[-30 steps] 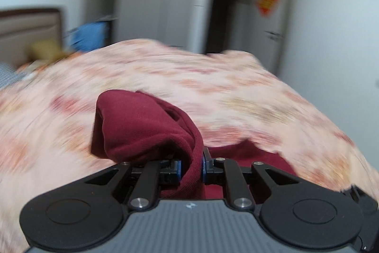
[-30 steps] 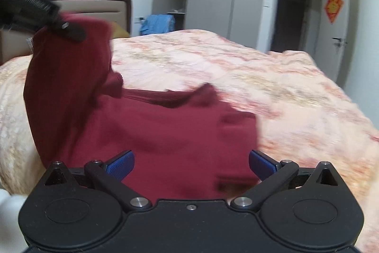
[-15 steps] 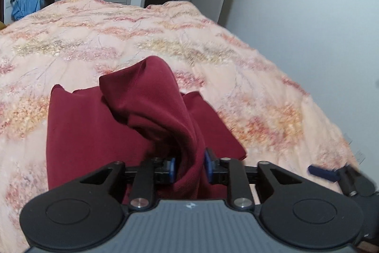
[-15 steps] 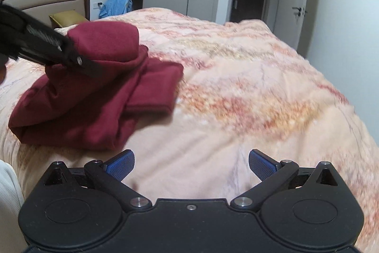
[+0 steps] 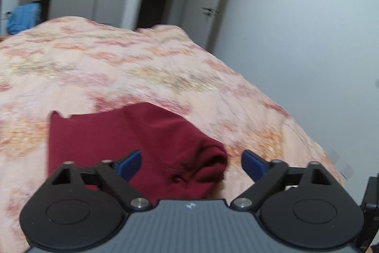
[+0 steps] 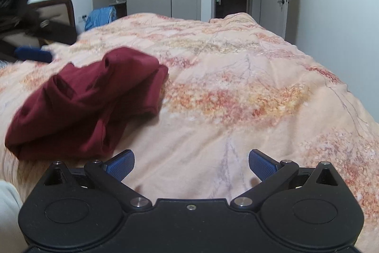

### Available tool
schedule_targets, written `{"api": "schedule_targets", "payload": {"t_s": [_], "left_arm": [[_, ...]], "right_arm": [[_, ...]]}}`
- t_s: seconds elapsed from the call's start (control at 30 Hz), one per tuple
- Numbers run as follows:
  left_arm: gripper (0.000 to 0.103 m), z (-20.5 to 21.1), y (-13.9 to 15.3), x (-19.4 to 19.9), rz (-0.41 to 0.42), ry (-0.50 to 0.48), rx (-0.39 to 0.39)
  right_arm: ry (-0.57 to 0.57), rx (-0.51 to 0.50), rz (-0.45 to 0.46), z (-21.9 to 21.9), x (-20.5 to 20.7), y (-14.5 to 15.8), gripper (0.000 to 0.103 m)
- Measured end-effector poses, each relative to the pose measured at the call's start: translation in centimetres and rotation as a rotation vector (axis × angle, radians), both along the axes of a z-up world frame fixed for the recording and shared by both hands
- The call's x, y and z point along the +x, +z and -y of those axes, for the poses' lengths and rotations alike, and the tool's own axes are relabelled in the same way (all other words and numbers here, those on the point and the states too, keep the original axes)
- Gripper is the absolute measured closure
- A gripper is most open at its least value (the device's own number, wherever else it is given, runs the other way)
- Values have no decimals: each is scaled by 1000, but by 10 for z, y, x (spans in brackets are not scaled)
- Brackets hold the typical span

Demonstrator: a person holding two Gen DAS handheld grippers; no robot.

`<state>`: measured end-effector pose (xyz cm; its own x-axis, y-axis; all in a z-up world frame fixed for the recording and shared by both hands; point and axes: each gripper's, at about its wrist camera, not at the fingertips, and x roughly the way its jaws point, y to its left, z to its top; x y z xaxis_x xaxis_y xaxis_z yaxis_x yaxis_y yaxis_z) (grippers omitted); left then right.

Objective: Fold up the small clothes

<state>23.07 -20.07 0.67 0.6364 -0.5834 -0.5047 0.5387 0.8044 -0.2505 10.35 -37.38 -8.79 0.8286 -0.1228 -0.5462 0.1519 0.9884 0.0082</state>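
Looking along my left gripper (image 5: pixel 191 165), I see its jaws spread wide with nothing between the blue pads (image 5: pixel 129 164). Just beyond them the garment (image 5: pixel 132 141) lies on the quilt (image 5: pixel 142 68), dark red, folded over on itself, with one rolled end bunched up between the open fingers (the picture is smeared, so finer creases are lost to me). My right gripper (image 6: pixel 191 164) has its jaws spread too, empty, over bare quilt near the bed's near edge. From this side the garment (image 6: pixel 90 101) sits to the left and a little farther in, a loose lumpy heap with one flat layer poking out toward the bed's middle. At the far left I catch the left gripper (image 6: pixel 33 54) as a dark blur above the quilt.
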Motion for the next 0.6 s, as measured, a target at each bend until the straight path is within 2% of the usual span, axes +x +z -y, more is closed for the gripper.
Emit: {"api": "schedule_targets", "payload": {"t_s": [0.07,0.2,0.37,0.47,0.6], "left_arm": [[1,-15,2,2,-16,63,-1],[0,-51,1,8,-69,209,-10],[0,-92,-18,18,-168,380,17],[0,-109,-31,20,-228,424,16],[0,-119,-44,17,-273,425,16]], "right_arm": [[0,24,27,1,3,5,1],[-2,77,97,0,11,20,1],[23,191,174,3,30,43,1],[60,258,182,1,51,54,1],[105,243,161,-14,83,63,1]]}}
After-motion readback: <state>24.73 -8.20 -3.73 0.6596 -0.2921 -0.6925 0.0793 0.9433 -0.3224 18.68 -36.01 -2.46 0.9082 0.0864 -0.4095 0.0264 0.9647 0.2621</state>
